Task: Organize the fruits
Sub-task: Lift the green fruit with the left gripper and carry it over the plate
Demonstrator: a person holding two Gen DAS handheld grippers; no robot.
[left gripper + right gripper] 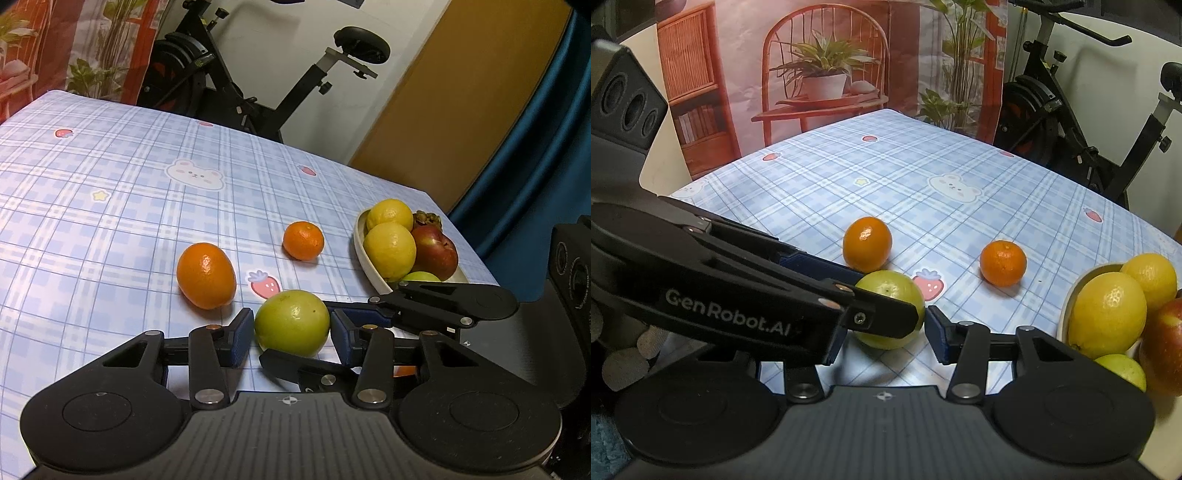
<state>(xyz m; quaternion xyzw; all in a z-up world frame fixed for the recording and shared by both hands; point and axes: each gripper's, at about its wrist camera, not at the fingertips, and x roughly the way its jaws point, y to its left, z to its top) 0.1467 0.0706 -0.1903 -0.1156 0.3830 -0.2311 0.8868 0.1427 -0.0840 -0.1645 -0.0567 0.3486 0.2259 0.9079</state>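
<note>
A green round fruit (291,322) lies on the checked tablecloth between the blue pads of my left gripper (291,332), whose jaws stand open around it, close to its sides. It also shows in the right wrist view (892,291). My right gripper (886,332) is open and empty, crossing just below the left one; its fingers (424,302) reach in from the right. A large orange (205,275) and a small mandarin (303,240) lie further out on the cloth. A white bowl (360,243) at the right holds two lemons (389,249), a red apple (436,251) and a green fruit.
The table (110,177) has a blue plaid cloth with bear and strawberry prints. An exercise bike (236,74) stands behind its far edge. A printed backdrop (827,74) hangs at the far left. The bowl sits near the table's right edge.
</note>
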